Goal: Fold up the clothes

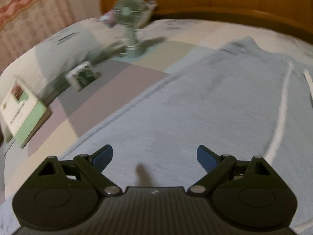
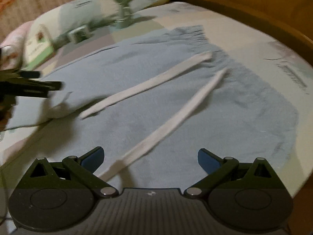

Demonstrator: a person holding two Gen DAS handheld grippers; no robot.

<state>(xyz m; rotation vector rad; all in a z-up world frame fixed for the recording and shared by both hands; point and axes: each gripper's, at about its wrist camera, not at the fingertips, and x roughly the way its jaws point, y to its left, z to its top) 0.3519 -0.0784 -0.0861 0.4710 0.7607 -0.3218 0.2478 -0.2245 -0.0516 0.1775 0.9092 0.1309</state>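
A light blue garment [image 1: 205,101] [image 2: 156,82] with white stripes [image 2: 148,84] lies spread flat on the bed. Its gathered waistband [image 2: 195,33] points toward the far side. My left gripper [image 1: 154,156] hovers just above the blue cloth, wide open, nothing between its blue pads [image 1: 103,156]. My right gripper [image 2: 150,159] is also wide open over the garment, with one white stripe [image 2: 166,125] running under it. The left gripper [image 2: 49,87] shows at the left edge of the right wrist view, near the garment's left edge.
A small green desk fan [image 1: 129,21] [image 2: 122,5] stands on the pastel checked bedsheet [image 1: 125,74]. Two boxes [image 1: 83,76] [image 1: 21,109] lie by a pillow [image 1: 64,47] at the left. An orange wooden bed frame [image 2: 254,7] curves around the far and right sides.
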